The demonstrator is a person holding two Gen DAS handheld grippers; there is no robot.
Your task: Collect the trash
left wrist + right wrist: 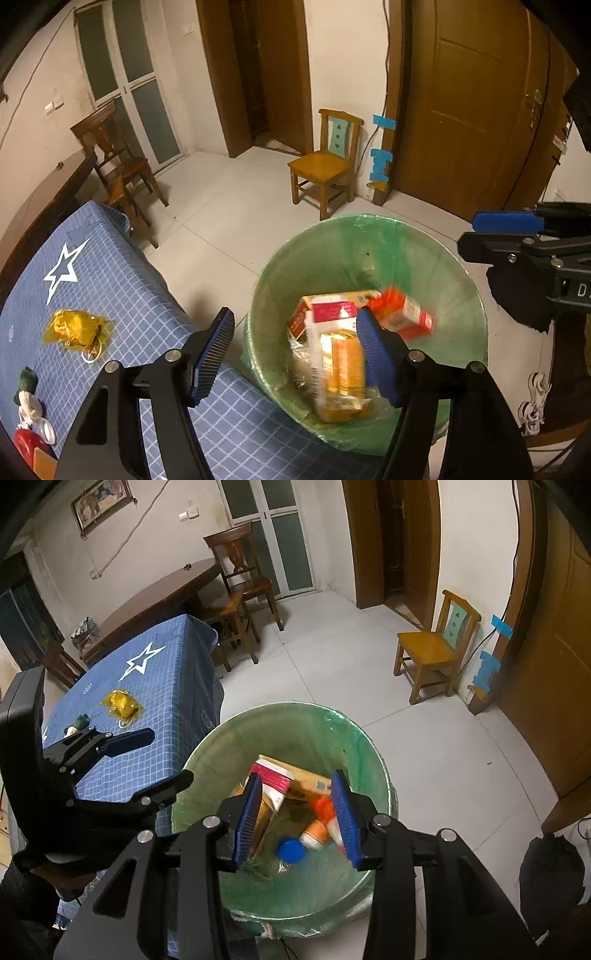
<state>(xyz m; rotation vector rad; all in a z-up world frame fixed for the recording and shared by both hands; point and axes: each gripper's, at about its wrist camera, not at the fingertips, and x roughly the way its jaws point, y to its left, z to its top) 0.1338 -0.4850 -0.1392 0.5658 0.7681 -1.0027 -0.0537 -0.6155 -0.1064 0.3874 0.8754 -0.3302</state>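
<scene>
Both grippers hang over the green-lined bin (373, 775). Left gripper (295, 354) has jaws wide apart, nothing between them. Right gripper (297, 814) jaws parted too, empty.

Boxes (328, 314), an orange pack (341, 373) and a blue cap (291, 849) lie in the bin, some blurred. On the blue tablecloth (122, 295): yellow wrapper (75, 330), well apart from the bin; small green-white item (27, 391) and red item (26, 443) near the edge.

Risks:
1. Wrapper is thin and crinkly, so a shallow pinch likely slips or snags cloth.
2. Bin sits just beside the table, so a low swing could clip its rim or drag the liner.
</scene>
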